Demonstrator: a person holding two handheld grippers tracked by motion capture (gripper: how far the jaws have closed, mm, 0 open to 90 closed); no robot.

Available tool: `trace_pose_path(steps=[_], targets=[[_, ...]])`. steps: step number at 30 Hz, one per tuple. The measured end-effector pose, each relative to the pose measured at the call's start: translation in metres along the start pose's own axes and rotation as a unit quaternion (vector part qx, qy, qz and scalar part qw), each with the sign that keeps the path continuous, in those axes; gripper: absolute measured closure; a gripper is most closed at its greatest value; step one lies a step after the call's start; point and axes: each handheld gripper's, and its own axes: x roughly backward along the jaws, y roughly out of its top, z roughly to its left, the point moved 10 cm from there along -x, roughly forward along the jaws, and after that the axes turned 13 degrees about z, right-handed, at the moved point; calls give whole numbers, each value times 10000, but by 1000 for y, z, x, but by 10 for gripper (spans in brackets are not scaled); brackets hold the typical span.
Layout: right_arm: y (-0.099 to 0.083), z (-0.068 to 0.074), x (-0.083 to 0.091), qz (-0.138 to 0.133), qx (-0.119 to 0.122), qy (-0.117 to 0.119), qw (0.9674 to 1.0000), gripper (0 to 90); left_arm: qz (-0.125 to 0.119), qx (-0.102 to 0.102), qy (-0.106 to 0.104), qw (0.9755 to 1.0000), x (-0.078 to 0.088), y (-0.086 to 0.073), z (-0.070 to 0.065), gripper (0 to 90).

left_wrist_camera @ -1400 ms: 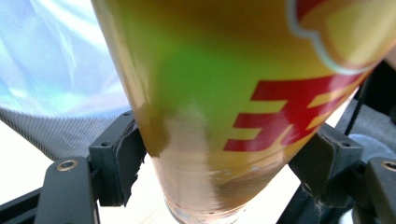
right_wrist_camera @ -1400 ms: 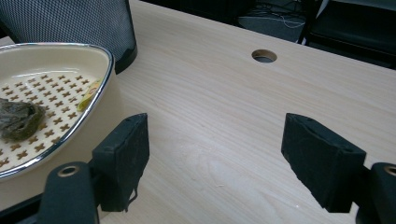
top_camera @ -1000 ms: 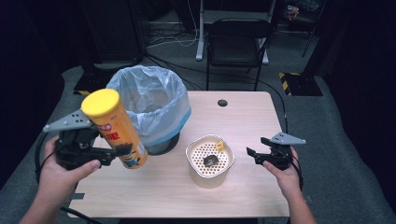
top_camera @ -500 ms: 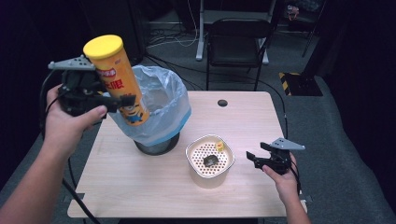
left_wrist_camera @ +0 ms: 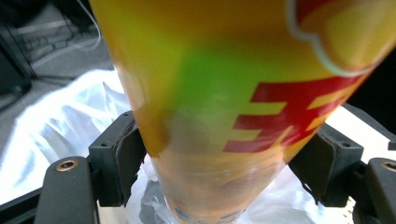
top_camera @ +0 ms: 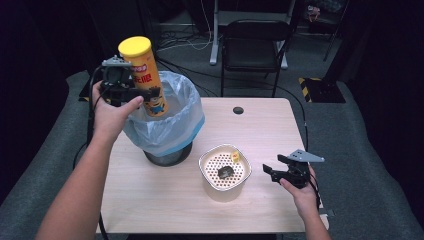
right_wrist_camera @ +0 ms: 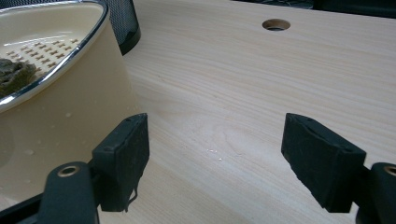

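Chip can [top_camera: 145, 80] clamped in left hand-held gripper [top_camera: 131, 93], poised over bagged bin [top_camera: 167, 125], likely for dumping. Right hand-held gripper [top_camera: 272, 172] beside bin-side strainer bowl [top_camera: 225, 172], jaws apart, idle.

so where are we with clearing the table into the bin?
Done: nothing clearly binned yet. In hand: the left gripper holds the chip can, lid up, over the bag-lined bin; its jaws clamp the can's sides in the left gripper view. Left: likely dropping the can, then the strainer bowl with scraps, beside which the right gripper waits open.
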Motion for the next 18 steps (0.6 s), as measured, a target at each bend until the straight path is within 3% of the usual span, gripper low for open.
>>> trace_pose_path(steps=[5, 7, 9, 10, 11, 12, 14, 17, 18], targets=[[-1, 0, -3, 18, 42, 12, 10000, 232, 461, 15, 227, 9987, -24, -12, 14, 241], [-1, 0, -4, 14, 39, 35, 10000, 232, 681, 50, 89, 9976, -33, -19, 18, 241], [-1, -1, -4, 29, 33, 19, 10000, 232, 736, 121, 89, 9972, -37, -22, 19, 241], [-2, -1, -3, 23, 21, 38, 10000, 232, 947, 183, 17, 9953, -43, -30, 21, 238], [-2, -1, -3, 23, 21, 38, 10000, 232, 947, 183, 17, 9953, -43, -30, 21, 235], [-2, -3, -2, 6, 12, 28, 10000, 232, 1244, 156, 44, 9921, -49, -38, 24, 203], [-3, -4, -2, -11, -42, 47, 10000, 232, 1242, 136, 113, 9921, -47, -38, 25, 166], [-3, -6, -1, -20, -59, 32, 10000, 232, 1060, 190, -20, 9942, -40, -35, 20, 142], [-3, -5, -1, -35, -64, 50, 10000, 232, 1051, 126, 75, 9944, -38, -36, 20, 141]])
